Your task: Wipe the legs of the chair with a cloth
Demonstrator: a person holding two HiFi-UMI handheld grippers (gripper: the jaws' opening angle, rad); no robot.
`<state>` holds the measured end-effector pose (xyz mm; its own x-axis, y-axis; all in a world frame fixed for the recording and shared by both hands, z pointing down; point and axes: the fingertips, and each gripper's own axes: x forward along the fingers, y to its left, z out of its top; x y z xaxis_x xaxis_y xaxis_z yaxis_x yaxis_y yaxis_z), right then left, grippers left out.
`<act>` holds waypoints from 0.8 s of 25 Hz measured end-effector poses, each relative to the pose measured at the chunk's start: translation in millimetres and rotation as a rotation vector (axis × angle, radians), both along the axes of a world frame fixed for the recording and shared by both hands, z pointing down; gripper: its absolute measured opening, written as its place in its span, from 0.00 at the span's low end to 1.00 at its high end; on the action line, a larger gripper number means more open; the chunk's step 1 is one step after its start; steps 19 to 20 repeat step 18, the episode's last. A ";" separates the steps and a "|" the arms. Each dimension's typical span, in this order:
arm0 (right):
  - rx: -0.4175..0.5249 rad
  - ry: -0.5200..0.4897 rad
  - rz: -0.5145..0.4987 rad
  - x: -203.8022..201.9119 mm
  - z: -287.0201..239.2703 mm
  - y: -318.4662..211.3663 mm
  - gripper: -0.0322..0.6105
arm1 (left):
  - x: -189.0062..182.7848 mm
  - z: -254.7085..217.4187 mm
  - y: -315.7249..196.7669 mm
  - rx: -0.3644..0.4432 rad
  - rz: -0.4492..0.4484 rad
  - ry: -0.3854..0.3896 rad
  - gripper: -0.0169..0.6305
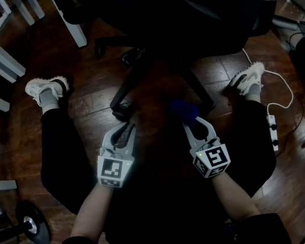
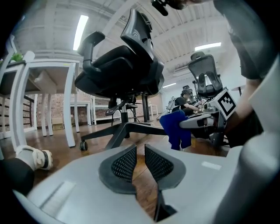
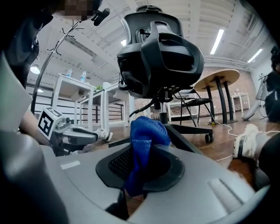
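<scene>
The person kneels on the wooden floor [image 1: 84, 108], knees spread wide, with both forearms reaching forward between them. The left hand-held gripper [image 1: 121, 130] has its jaws only a narrow slit apart with nothing in them; its own view shows bare floor through the gap. Just to its right, the right hand-held gripper [image 1: 195, 123] is clamped on the blue cloth [image 1: 184, 109], which bunches above the jaw tips and hangs below them in the right gripper view.

The cloth sits just in front of the chair legs [image 1: 122, 93], close to the nearest dark spoke; whether it touches that spoke cannot be told. The spokes fan out from the column under the black seat [image 1: 182, 8], leaving open wedges of floor between them.

The person's left shoe [image 1: 46, 88] and right shoe [image 1: 248, 76] flank the base. A white power strip [image 1: 272, 129] and its cable lie beside the right shoe, narrowing that side. White desk legs [image 1: 76, 31] stand at the far left.

The head view hides the castors in shadow; the left gripper view shows one castor [image 2: 83, 145] at a spoke's end, and the right gripper view shows a round table [image 3: 217, 78] beyond.
</scene>
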<state>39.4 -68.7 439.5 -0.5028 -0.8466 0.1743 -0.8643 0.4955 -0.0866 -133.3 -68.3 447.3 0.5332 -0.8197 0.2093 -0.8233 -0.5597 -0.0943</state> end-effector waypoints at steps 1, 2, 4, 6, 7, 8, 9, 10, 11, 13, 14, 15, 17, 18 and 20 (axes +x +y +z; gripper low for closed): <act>0.001 -0.002 0.000 0.2 -0.8 -0.4 0.16 | -0.1 1.0 -0.4 -0.004 -0.001 0.001 0.12; 0.002 -0.004 0.001 0.5 -2.0 -0.7 0.16 | -0.2 1.6 -0.6 -0.007 -0.001 0.001 0.12; 0.002 -0.018 0.008 1.6 -3.9 -0.8 0.16 | -0.9 1.3 -0.5 -0.007 0.000 -0.001 0.12; -0.003 -0.047 0.015 3.9 -5.5 -1.7 0.16 | -0.5 0.4 -0.6 -0.004 0.000 -0.006 0.12; -0.009 -0.061 0.019 5.6 -5.9 -2.8 0.16 | 0.8 0.2 -0.7 -0.001 0.001 -0.012 0.12; -0.014 -0.070 0.023 7.6 -5.6 -3.9 0.16 | 2.7 0.5 -0.5 0.001 0.003 -0.018 0.12; -0.018 -0.074 0.028 9.4 -4.6 -4.8 0.16 | 4.6 1.3 0.1 0.001 0.006 -0.021 0.12; -0.022 -0.074 0.032 10.5 -3.5 -5.5 0.16 | 6.2 2.3 1.0 -0.001 0.011 -0.022 0.12; -0.023 -0.074 0.034 10.6 -2.7 -5.9 0.16 | 6.9 3.4 1.8 -0.003 0.015 -0.024 0.12; -0.019 -0.067 0.032 8.6 -2.6 -6.0 0.16 | 5.9 4.8 1.6 -0.006 0.018 -0.028 0.12; -0.015 -0.060 0.027 7.2 -2.9 -5.5 0.16 | 4.9 5.0 0.7 -0.006 0.016 -0.029 0.12; -0.013 -0.052 0.019 5.6 -3.3 -4.8 0.16 | 4.0 4.9 -0.3 -0.007 0.014 -0.029 0.12; -0.011 -0.041 0.003 2.7 -4.6 -3.3 0.16 | 3.2 3.8 -2.1 -0.008 0.009 -0.028 0.12; -0.011 -0.037 -0.005 1.4 -5.3 -2.6 0.16 | 3.2 3.1 -2.8 -0.009 0.007 -0.027 0.12; -0.011 -0.037 -0.005 1.4 -5.3 -2.6 0.16 | 3.2 3.1 -2.8 -0.009 0.007 -0.027 0.12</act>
